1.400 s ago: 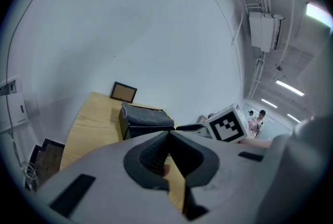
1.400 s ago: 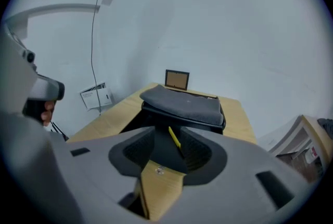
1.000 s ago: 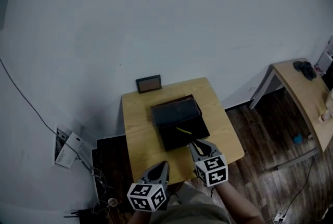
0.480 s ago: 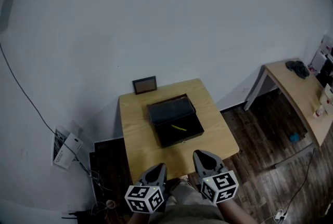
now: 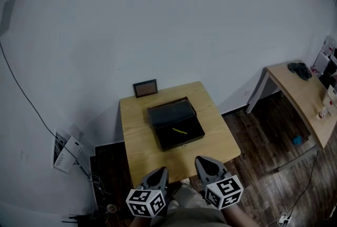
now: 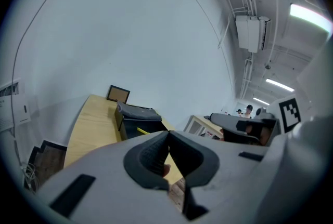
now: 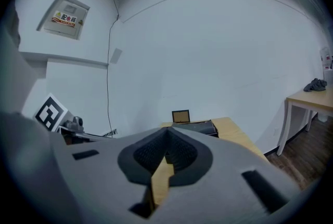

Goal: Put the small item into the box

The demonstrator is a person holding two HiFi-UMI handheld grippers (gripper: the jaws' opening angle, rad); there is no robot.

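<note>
A black box (image 5: 175,127) stands open on the small wooden table (image 5: 136,141), its lid tipped back. Inside it lies a small yellow item (image 5: 180,130), which the left gripper view also catches as a yellow item (image 6: 142,130) at the box (image 6: 136,118). Both grippers hang off the table's near edge, close to the person's body. My left gripper (image 5: 162,170) is shut and holds nothing. So is my right gripper (image 5: 200,159), well short of the box. The right gripper view shows the box (image 7: 193,128) beyond the closed jaws.
A small framed picture (image 5: 145,88) leans against the wall at the table's back edge. To the right stands a second wooden table (image 5: 303,95) with dark objects on it. A white device (image 5: 66,152) and cables lie on the floor at left.
My right gripper has drawn back from the box toward the person and closed. The yellow item has stayed in the box. The left gripper has hardly moved.
</note>
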